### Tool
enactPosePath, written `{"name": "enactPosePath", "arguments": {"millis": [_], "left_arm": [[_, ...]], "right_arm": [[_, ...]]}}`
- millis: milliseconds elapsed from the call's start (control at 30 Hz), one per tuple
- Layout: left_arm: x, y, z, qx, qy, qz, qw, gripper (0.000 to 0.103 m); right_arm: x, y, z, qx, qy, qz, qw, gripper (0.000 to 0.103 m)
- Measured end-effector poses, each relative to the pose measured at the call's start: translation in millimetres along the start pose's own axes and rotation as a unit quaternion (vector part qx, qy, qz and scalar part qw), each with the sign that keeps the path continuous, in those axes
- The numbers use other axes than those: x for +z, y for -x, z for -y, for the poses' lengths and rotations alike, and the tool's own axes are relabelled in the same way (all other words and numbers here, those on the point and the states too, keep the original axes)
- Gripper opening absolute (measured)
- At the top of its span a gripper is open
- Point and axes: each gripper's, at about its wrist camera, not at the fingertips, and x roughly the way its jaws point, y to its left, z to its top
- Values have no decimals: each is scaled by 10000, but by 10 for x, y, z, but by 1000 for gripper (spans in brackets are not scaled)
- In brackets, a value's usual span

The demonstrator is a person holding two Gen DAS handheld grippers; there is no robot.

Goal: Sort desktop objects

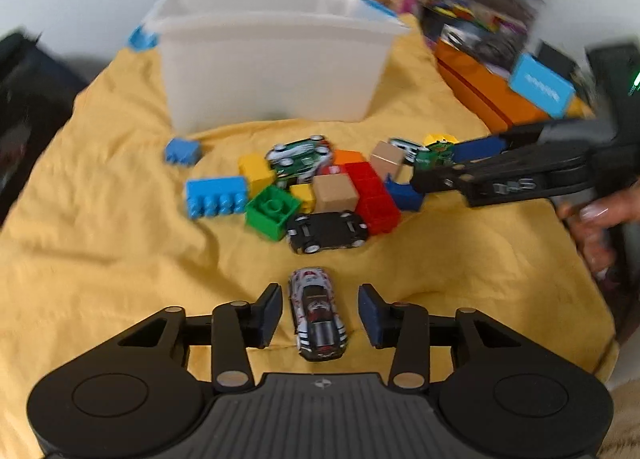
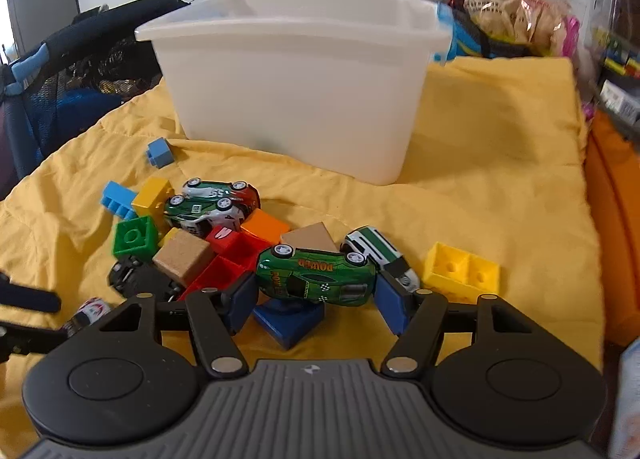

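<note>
Right wrist view has the right gripper [image 2: 314,299] spread wide around the green toy car [image 2: 316,273] in front of the white bin [image 2: 296,91], so I'd center the pads before squeezing.

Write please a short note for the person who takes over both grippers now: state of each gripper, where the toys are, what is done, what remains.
Left gripper: open, white toy car lies loose between its fingers on the yellow cloth.
Right gripper: fingers astride the green car; grip not confirmed.
Pile of blocks and cars sits in front of the white bin.
Done: bin contents cannot be seen.
Left: nearly all toys remain unsorted.
</note>
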Motion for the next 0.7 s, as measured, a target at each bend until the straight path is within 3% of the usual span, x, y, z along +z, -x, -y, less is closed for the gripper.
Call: {"name": "enactPosePath", "arguments": {"millis": [67,200,267,400,567,700], "left_arm": [[4,0,79,24,-221,6,9998,47],[-2,-63,185,23,-378,-84,9992,47],[-14,-110,202,123,-400,-162,9990,46],[-19,-170,148,306,-228,-289,9989,46],[-20,-201,108,388,-126,-348,9986,46],[-19,-212,135,307,-189,-412,9985,46]], "right_arm": [[15,187,-37,77,151,-43,9998,67],[-30,418,-186,569,933,-746,9912,67],[-103,422,-278,609,1330,-1166,9823,67],[-230,282,-410,707,1726,-1467,9714,67],[-302,182,-546,686,1988,-1233,9698,68],[-276,314,-439,580,1192,-996,9862,69]]}}
